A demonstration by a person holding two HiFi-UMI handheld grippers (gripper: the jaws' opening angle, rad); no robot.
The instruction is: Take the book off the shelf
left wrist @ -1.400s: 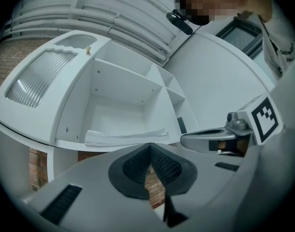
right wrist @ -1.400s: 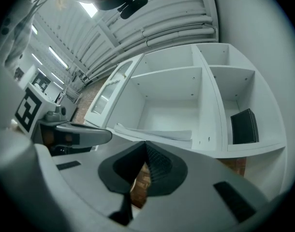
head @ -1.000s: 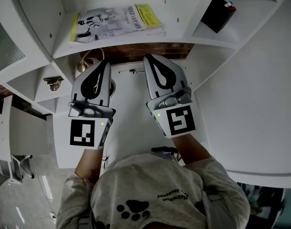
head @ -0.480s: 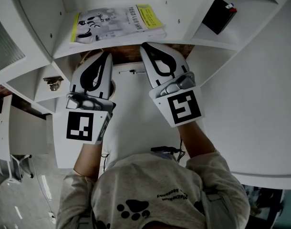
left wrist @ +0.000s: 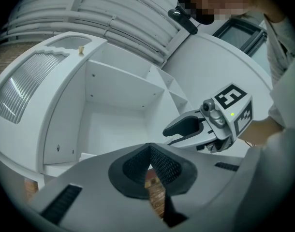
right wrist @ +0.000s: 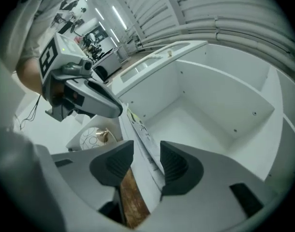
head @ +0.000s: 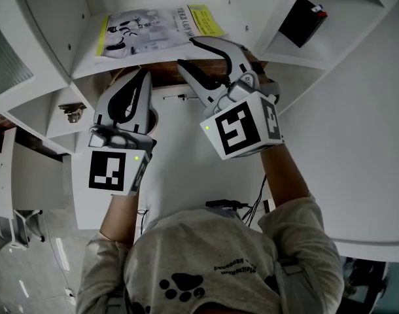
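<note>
We see the white shelf [head: 248, 25] carrying the book [head: 157, 28] flat and cover up, its front edge close to the shelf's lip, so a grasp from the front looks workable. Our right gripper [head: 186, 52] is rolled onto its side, which we judge sets one jaw over the cover and the other low at the lip. Its jaws have just been opening and stand moderately wide, with the book's edge and the shelf's lip between them and neither pad pressing. Our left gripper [head: 142, 77] hangs closed and empty just under the shelf, probably kept clear of the reach
</note>
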